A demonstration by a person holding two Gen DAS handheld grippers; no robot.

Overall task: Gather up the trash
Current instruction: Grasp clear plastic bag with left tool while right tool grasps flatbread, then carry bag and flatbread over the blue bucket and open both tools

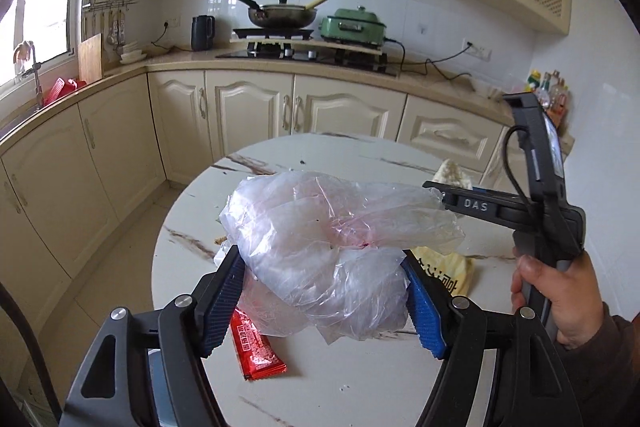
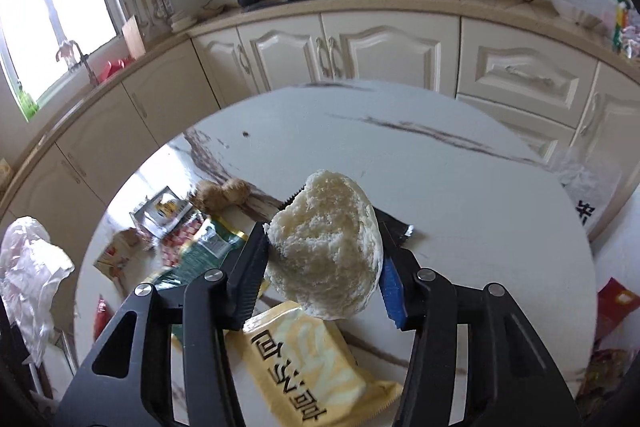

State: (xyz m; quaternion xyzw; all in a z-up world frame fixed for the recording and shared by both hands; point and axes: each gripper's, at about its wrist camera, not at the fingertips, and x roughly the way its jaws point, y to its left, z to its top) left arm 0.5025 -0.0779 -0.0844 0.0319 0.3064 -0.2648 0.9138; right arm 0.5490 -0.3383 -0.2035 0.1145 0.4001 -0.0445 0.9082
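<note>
**Crumpled plastic in one set of tongs, bitten bun in the other**

Clamped wide in the left gripper [image 1: 324, 291]: a clear plastic bag [image 1: 332, 239], bunched and lifted clear of the marble table [image 1: 360, 379], both pads pressing its sides. Pinched half-closed in the right gripper [image 2: 324, 267]: a half-eaten bun [image 2: 326, 247], touched by both pads, raised above a yellow wrapper [image 2: 304, 363].

Still lying on the tabletop: a red sachet [image 1: 256, 355] just under the bag, a green packet [image 2: 208, 243], a ginger root [image 2: 224, 195], a black wrapper [image 2: 396, 227] behind the bun.

Likely trouble: crumbling of the soft bun under tighter squeezing, with bits dropped back among the wrappers; slipping of the slick bag, held only by its loose folds; snagging of trailing plastic on the sachet, dragging it off the near rim.

Little slack between the two tools, the right one close by the bag's edge in the left view. Plenty of bare marble toward the far edge; narrow floor gap between table and cabinets [image 1: 248, 115]. No bin in sight.
</note>
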